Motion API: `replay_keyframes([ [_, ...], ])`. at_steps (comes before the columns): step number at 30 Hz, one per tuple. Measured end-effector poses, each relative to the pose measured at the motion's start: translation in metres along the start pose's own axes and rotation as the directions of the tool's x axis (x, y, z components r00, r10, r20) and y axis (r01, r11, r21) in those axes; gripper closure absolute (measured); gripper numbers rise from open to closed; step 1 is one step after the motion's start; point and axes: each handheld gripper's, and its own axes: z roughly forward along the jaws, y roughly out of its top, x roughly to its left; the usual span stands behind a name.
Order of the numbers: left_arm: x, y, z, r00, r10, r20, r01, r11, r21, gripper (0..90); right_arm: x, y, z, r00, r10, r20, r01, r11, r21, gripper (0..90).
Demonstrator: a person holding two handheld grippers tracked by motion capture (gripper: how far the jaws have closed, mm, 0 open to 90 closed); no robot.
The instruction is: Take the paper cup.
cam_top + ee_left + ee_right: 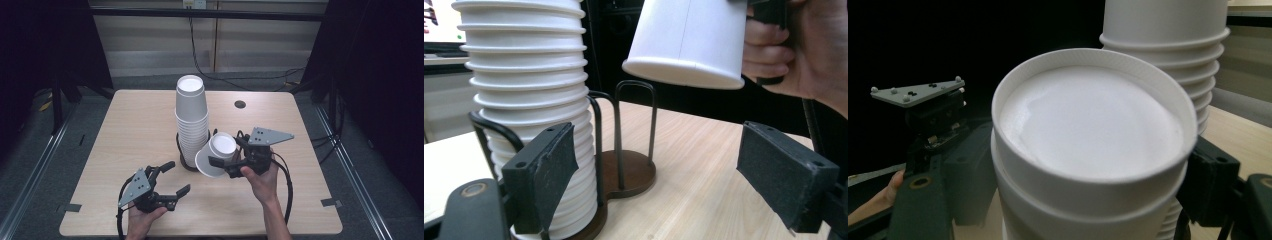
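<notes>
High view: the left gripper point(172, 182) is held with jaws spread wide, empty, nearest the person. Beyond it, one inverted paper cup point(216, 154) is clamped in the right gripper point(226, 167), beside one tall cup stack point(191, 120) in a wire holder point(184, 160). A tilted swing could topple the stack.

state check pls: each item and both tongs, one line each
Paper cup: upside down, tilted, clamped in the right tongs, off the table.
Cup stack: upright, upside-down cups nested, standing in the wire holder.
Wire holder: on the table, one bay holds the stack, the other is empty.
Left tongs: open, holding nothing.
Right tongs: shut on the paper cup.
</notes>
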Motion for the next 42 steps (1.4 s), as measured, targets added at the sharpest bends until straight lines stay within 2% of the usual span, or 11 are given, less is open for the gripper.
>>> replay_keyframes([
  [3,-0.002,0.000,0.001,1.0000,0.007,0.005,-0.007,1.0000,-0.004,15.5,0.003,-0.009,0.001,0.9999,0.009,-0.010,-0.009,1.000,-0.006,22.4],
  [4,-0.003,-0.001,0.001,0.9992,-0.001,0.040,0.002,1.0000,-0.003,15.5,0.004,-0.014,0.002,0.9998,0.017,-0.010,-0.017,1.000,-0.013,22.4],
  [6,-0.004,-0.001,0.002,0.9990,0.005,0.045,-0.005,1.0000,0.004,15.6,0.007,-0.021,0.003,0.9995,0.027,-0.019,-0.027,0.999,-0.019,22.4],
  [11,-0.005,-0.003,0.006,0.9978,-0.006,0.067,0.005,0.9998,0.018,15.4,0.009,-0.037,0.012,0.9986,0.043,-0.031,-0.043,0.999,0.003,22.5],
  [20,-0.007,-0.007,0.018,0.9934,-0.008,0.114,0.003,0.9992,0.039,15.4,0.015,-0.045,0.019,0.9977,0.043,-0.052,-0.042,0.999,0.029,22.5],
  [25,-0.008,-0.011,0.024,0.9929,-0.023,0.117,0.019,0.9993,0.032,15.2,0.015,-0.047,0.022,0.9966,0.061,-0.055,-0.059,0.997,0.040,22.6],
  [32,-0.011,-0.012,0.032,0.9907,-0.015,0.135,0.008,0.9986,0.052,11.0,0.018,-0.050,0.029,0.9957,0.062,-0.069,-0.058,0.997,0.057,22.7],
  [34,-0.014,-0.011,0.034,0.9938,-0.004,0.111,-0.003,0.9980,0.064,8.5,0.019,-0.051,0.030,0.9956,0.063,-0.069,-0.059,0.997,0.056,22.7],
  [35,-0.015,-0.012,0.036,0.9929,-0.011,0.118,0.004,0.9983,0.058,6.5,0.020,-0.052,0.032,0.9941,0.069,-0.083,-0.065,0.996,0.055,22.7],
  [38,-0.015,-0.012,0.038,0.9924,-0.011,0.123,0.003,0.9980,0.064,10.8,0.019,-0.056,0.035,0.9926,0.081,-0.091,-0.076,0.995,0.057,22.6],
  [42,-0.016,-0.015,0.041,0.9919,-0.011,0.127,0.001,0.9966,0.082,9.4,0.020,-0.058,0.037,0.9917,0.078,-0.103,-0.074,0.996,0.042,22.6],
])
